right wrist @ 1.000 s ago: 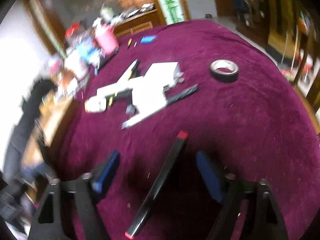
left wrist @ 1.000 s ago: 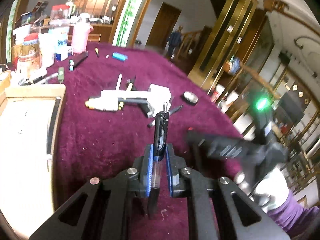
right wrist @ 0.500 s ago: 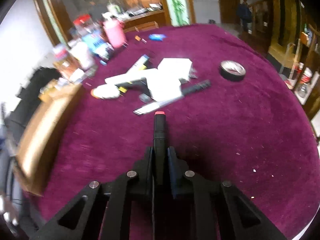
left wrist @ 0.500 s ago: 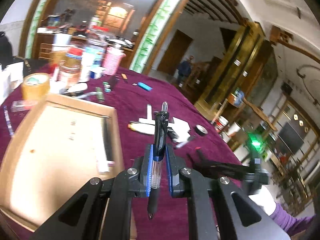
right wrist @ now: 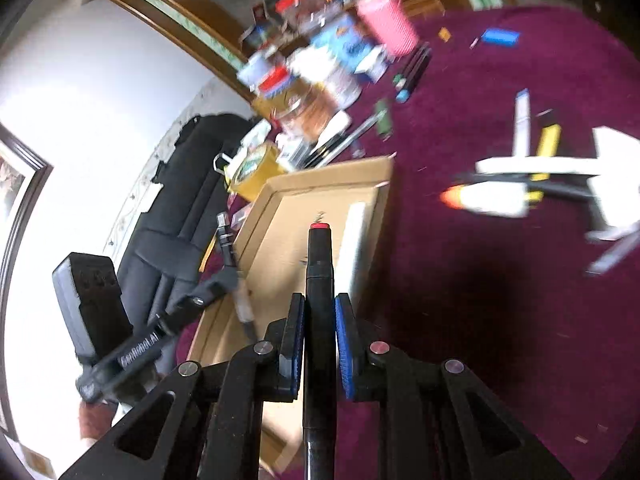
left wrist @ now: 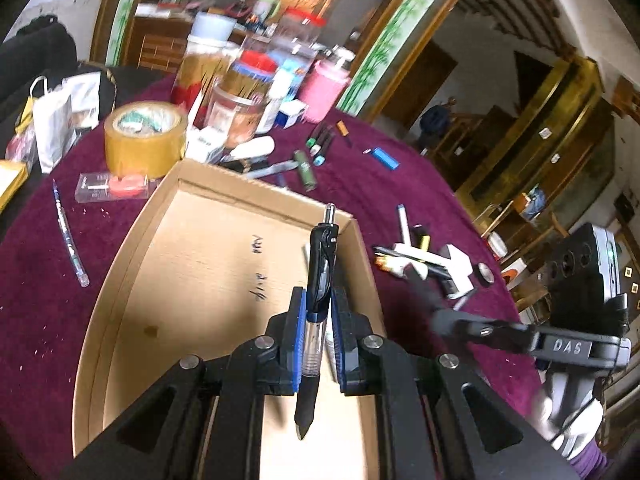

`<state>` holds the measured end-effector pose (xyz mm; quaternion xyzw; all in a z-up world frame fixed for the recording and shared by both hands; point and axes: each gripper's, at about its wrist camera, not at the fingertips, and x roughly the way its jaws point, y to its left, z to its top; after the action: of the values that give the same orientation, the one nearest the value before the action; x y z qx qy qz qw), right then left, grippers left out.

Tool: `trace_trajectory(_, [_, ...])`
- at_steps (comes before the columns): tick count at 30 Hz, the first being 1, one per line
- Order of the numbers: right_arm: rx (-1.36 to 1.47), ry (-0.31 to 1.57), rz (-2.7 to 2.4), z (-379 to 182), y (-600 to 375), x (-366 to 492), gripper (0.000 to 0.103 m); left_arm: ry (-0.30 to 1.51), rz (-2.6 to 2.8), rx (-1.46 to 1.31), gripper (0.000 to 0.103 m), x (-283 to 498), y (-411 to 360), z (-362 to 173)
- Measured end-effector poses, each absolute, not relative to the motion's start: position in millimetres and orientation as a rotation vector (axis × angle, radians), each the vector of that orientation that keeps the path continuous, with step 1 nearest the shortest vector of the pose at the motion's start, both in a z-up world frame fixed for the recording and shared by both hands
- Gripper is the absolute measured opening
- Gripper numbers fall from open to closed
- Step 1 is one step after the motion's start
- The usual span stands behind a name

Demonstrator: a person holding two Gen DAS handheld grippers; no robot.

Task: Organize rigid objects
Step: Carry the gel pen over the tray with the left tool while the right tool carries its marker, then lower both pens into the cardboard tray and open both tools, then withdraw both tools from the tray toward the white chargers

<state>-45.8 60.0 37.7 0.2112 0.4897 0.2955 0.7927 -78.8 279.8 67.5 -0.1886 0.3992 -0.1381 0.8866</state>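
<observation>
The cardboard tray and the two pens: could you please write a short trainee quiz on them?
1. True or false: the left gripper is shut on a black click pen.
2. What colour caps the marker in the right gripper?
3. What lies in the cardboard tray along its right wall: A a white stick-like item, B a tape roll, C a lighter?

Key: 1 true. 2 red. 3 A.
</observation>
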Motion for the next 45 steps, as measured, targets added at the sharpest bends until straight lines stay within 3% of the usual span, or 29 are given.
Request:
trace_trajectory(7, [0.496, 1.163, 0.586, 0.1, 113.2, 7.3, 0.016, 0.924, -0.247, -0.384, 0.012, -38.2, 283.4, 45.9])
trace_trajectory(16, [0.411, 1.151, 0.530, -0.7, 134.6, 27.3, 0.018, 0.987, -0.233, -0.433, 0.012, -16.3, 285.3, 28.4])
trace_trajectory(18, [0.392, 1.146, 0.513, 0.2, 135.5, 27.8, 0.018, 0.984, -0.230, -0.467, 0.019, -17.3, 290.8, 28.8])
trace_trajectory(21, [0.368, 1.130, 0.490, 0.2, 135.4, 28.4, 0.020, 0.965, -0.220, -0.525, 0.043, -22.0, 301.3, 30.6])
trace_trajectory(23, [0.361, 1.116, 0.484, 1.5, 132.6, 27.5, 0.025, 0.947, -0.226, -0.556, 0.056, -26.7, 306.5, 33.2])
trace_trajectory(26, [0.339, 1.076, 0.488, 13.1, 127.2, 20.6, 0.034, 0.917, -0.233, -0.572, 0.057, -36.5, 307.8, 43.9])
trace_trajectory(28, [0.304, 1.036, 0.503, 26.8, 121.8, 12.7, 0.047, 0.897, -0.237, -0.570, 0.059, -43.6, 305.4, 52.3])
trace_trajectory(33, [0.146, 0.825, 0.471, 78.4, 88.5, -19.4, 0.055, 0.829, -0.268, -0.570, 0.067, -71.7, 290.3, 80.0])
trace_trajectory(35, [0.051, 0.627, 0.373, 104.3, 61.8, -45.5, 0.081, 0.793, -0.293, -0.567, 0.073, -85.0, 279.1, 92.5])
trace_trajectory(36, [0.007, 0.514, 0.305, 113.7, 44.6, -59.3, 0.103, 0.778, -0.300, -0.563, 0.075, -89.6, 273.7, 97.1])
trace_trajectory(38, [-0.013, 0.398, 0.227, 116.1, 12.9, -71.5, 0.102, 0.741, -0.313, -0.549, 0.082, -102.7, 261.7, 107.7])
trace_trajectory(45, [0.213, 0.706, 0.006, 75.0, -126.6, -18.4, 0.102, 0.689, -0.373, -0.494, 0.082, -139.2, 205.7, 113.7])
